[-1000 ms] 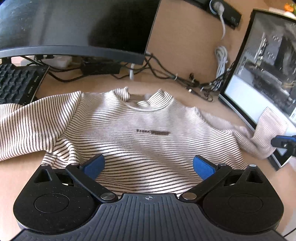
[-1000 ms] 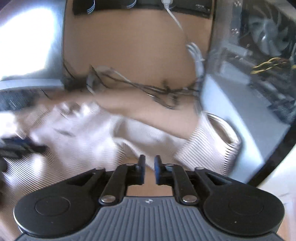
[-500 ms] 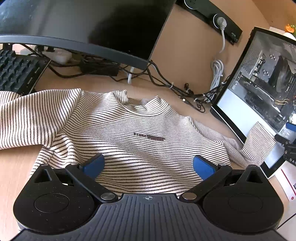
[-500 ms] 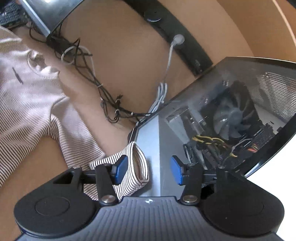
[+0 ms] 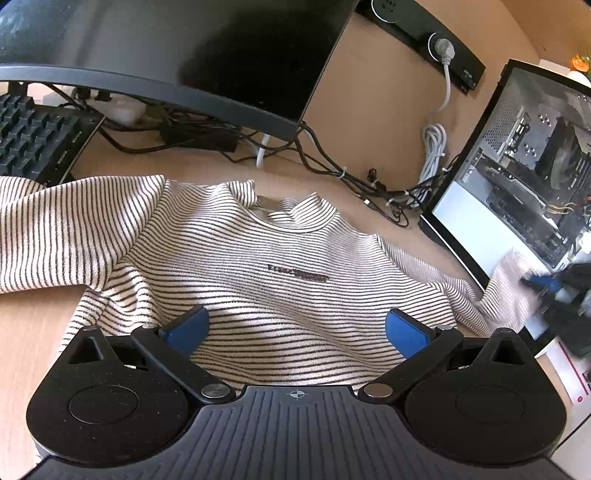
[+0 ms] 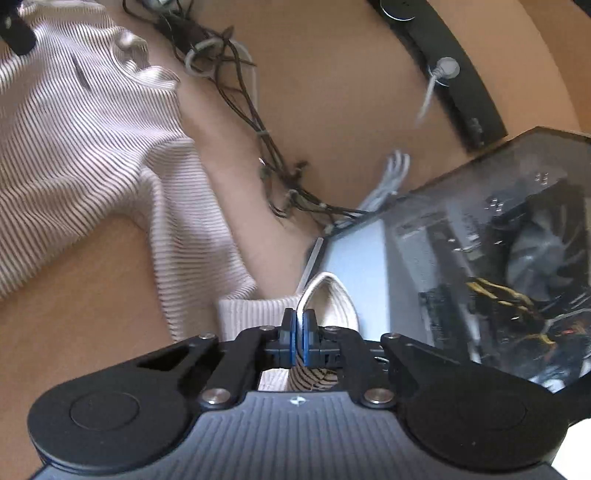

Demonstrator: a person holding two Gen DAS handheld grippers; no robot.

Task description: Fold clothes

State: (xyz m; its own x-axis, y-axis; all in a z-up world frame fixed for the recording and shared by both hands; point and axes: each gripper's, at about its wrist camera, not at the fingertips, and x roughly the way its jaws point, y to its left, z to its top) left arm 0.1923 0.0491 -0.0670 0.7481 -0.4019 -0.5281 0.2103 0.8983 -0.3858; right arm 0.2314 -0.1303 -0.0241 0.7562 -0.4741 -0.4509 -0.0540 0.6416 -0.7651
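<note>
nearest, the left hand-held gripper (image 5: 295, 328) hangs over the lower body of the striped sweater (image 5: 236, 266), its blue pads (image 5: 186, 326) spread wide apart with nothing between them. the right hand-held gripper (image 6: 299, 332) has its two blue pads pressed almost together, pinching the edge of the sleeve cuff (image 6: 328, 295); the cuff opening gapes as a pale loop just beyond the fingertips, touching the foot of the computer case (image 6: 480, 258).

the striped sweater lies front up on the wooden counter (image 5: 33, 321), a small dark logo (image 5: 297, 272) on the chest, collar pointing away. one sleeve is spread out toward the keyboard (image 5: 33, 140), overlapping its near corner. the other sleeve (image 6: 192, 229) runs along the counter to the pinched cuff beside the case; in the left wrist view that end is blurred, as is the right hand-held gripper there (image 5: 546, 284).

beyond the collar, a tangle of dark cables (image 5: 332, 173) crosses the counter. a coiled white cable (image 5: 434, 147) hangs against the back panel, leading up to a black power strip (image 5: 424, 33). a dark monitor (image 5: 166, 48) overhangs the far left, and the glass-sided computer case (image 5: 517, 177) stands at the right.
</note>
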